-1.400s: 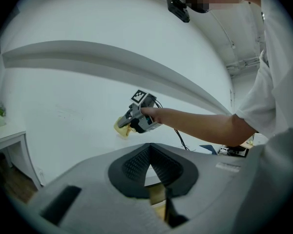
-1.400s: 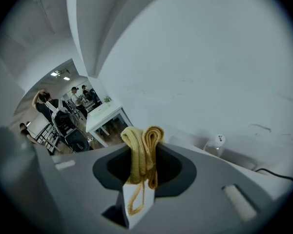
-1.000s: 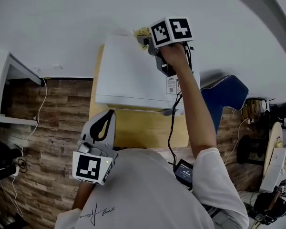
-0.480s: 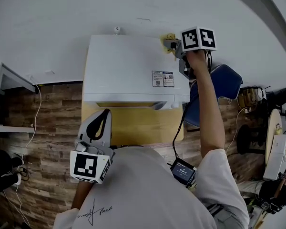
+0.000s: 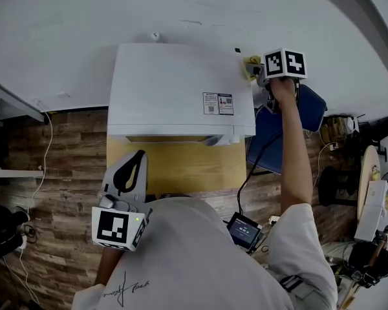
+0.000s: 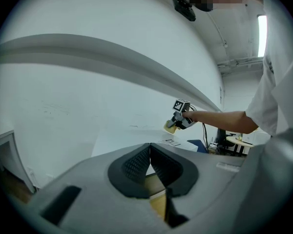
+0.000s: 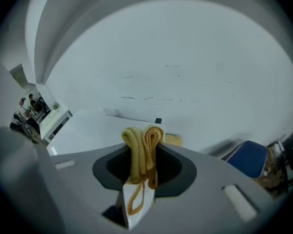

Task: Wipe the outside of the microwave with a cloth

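Observation:
The white microwave (image 5: pixel 178 89) stands on a wooden table (image 5: pixel 174 166) against the white wall; its flat top shows in all three views (image 6: pixel 132 135) (image 7: pixel 88 130). My right gripper (image 5: pixel 255 70) is shut on a folded yellow cloth (image 7: pixel 142 152) (image 5: pixel 251 66) and holds it at the microwave's back right top corner. From the left gripper view the cloth (image 6: pixel 170 126) sits at that far corner. My left gripper (image 5: pixel 130 173) hangs low by the table's front left edge, jaws together with nothing between them.
A blue chair (image 5: pixel 278 131) stands right of the table below my right arm. A white shelf unit (image 5: pixel 6 124) is at the left. A label sticker (image 5: pixel 218 103) lies on the microwave's top. Cables run along the wooden floor (image 5: pixel 58 192).
My right gripper has carried the cloth rightward along the back edge of the microwave's top to its right corner. The left gripper has stayed put.

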The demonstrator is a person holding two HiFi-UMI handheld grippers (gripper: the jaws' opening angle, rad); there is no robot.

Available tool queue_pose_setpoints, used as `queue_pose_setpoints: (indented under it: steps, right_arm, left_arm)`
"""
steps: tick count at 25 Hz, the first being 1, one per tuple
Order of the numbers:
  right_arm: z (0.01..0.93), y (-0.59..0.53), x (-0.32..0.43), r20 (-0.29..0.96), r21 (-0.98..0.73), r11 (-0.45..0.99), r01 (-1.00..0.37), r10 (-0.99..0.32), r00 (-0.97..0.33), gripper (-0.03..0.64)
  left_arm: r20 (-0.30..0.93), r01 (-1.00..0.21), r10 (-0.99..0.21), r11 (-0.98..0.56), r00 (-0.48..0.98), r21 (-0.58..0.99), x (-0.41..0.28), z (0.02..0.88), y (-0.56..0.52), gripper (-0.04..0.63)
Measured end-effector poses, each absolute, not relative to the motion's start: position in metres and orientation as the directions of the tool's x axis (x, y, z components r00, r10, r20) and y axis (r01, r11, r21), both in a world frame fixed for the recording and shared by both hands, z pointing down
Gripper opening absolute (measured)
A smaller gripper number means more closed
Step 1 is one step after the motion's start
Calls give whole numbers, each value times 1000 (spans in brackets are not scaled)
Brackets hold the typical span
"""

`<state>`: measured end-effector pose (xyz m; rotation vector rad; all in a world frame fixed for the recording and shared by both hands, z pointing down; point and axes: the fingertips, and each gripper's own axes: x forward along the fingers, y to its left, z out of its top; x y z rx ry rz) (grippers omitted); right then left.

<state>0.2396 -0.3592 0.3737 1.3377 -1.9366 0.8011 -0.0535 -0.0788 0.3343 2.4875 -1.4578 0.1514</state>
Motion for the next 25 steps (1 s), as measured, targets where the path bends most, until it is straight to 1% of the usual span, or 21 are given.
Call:
queue_pose_setpoints:
  steps: [5, 7, 18, 25]
  right_arm:
    - [390, -362, 256, 826, 35, 292, -956, -546, -137, 115]
    - [394, -362, 256, 835, 75, 297, -952, -541, -103, 115]
    - [398, -361, 239, 836, 119, 313, -942, -544, -75, 115]
    - [398, -360, 218, 844, 103, 357, -929, -525, -108, 115]
  left_arm:
    - [228, -872, -842, -459, 489, 172, -57, 340, -81, -6]
    - [226, -872, -844, -457, 487, 174, -59, 339, -84, -8]
    - [219, -866, -840, -462, 496, 192, -61, 342, -94, -8]
    - [219, -863, -837, -466, 501, 194, -60, 342, -94, -8]
